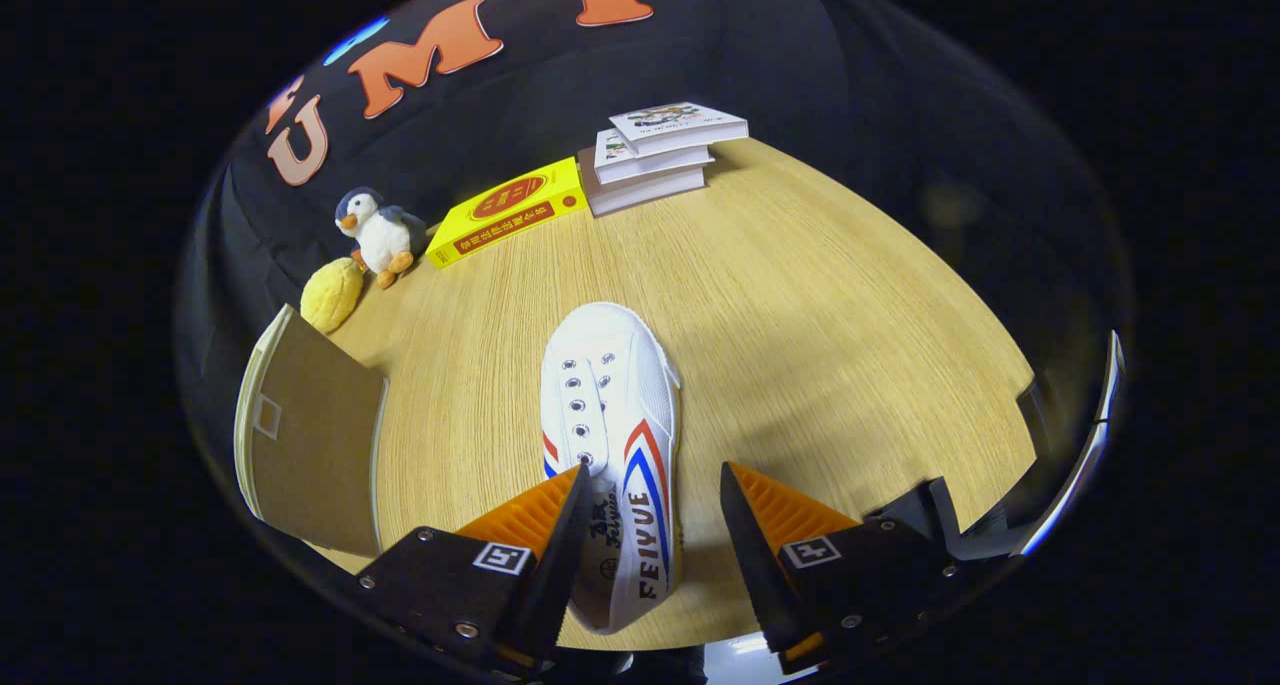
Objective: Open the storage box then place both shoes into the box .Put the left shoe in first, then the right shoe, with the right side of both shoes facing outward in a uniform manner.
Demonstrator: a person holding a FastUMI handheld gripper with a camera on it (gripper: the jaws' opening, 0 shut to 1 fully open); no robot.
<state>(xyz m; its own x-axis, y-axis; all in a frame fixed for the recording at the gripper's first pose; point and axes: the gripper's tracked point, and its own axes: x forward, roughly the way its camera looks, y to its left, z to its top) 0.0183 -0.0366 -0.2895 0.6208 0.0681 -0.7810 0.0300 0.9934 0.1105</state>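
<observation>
The tool (650, 495) is released, its two fingers spread wide and low over the near edge of the round, light wood-grain counter (820, 315). Between the fingers lies a white canvas sneaker with red and blue side stripes (610, 435), sole down on the counter, heel toward the tool and toe pointing away. The left finger (550, 525) sits right against the shoe's heel end; whether it touches cannot be told. The right finger (770, 535) stands clear of the shoe.

To the left of the shoe stands the brown cardboard storage box's raised flap (310, 445). Farther off on the left are a yellow lumpy plush (331, 295), a small penguin soft toy (380, 233) and a flat yellow box (508, 210). A stack of white books (655, 155) rests at the far edge.
</observation>
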